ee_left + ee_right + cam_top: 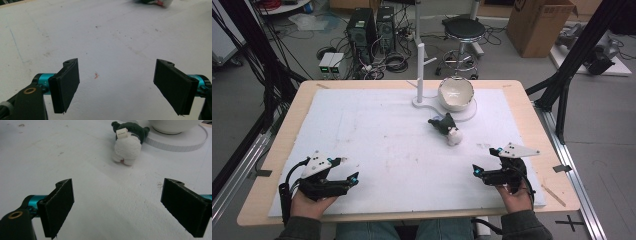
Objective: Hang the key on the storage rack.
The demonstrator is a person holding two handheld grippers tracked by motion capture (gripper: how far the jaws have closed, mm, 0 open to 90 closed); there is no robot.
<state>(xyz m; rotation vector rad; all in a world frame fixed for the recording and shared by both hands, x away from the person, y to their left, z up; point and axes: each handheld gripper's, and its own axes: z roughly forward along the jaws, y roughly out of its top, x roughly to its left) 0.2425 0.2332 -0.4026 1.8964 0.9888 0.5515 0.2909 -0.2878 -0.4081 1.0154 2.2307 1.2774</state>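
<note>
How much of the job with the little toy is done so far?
Nothing looks done yet. The toy lies on the white mat, beside the bowl and its stand. Nothing is in hand: the left gripper and right gripper sit near the front edge, fingers wide open and empty. Left to do: reach the toy, grab it and move it, maybe into the bowl.

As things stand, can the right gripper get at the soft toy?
Probably yes. The right gripper has its jaws open and points toward the soft toy, with bare white mat between them. The bowl sits behind the toy, not in the way.
</note>
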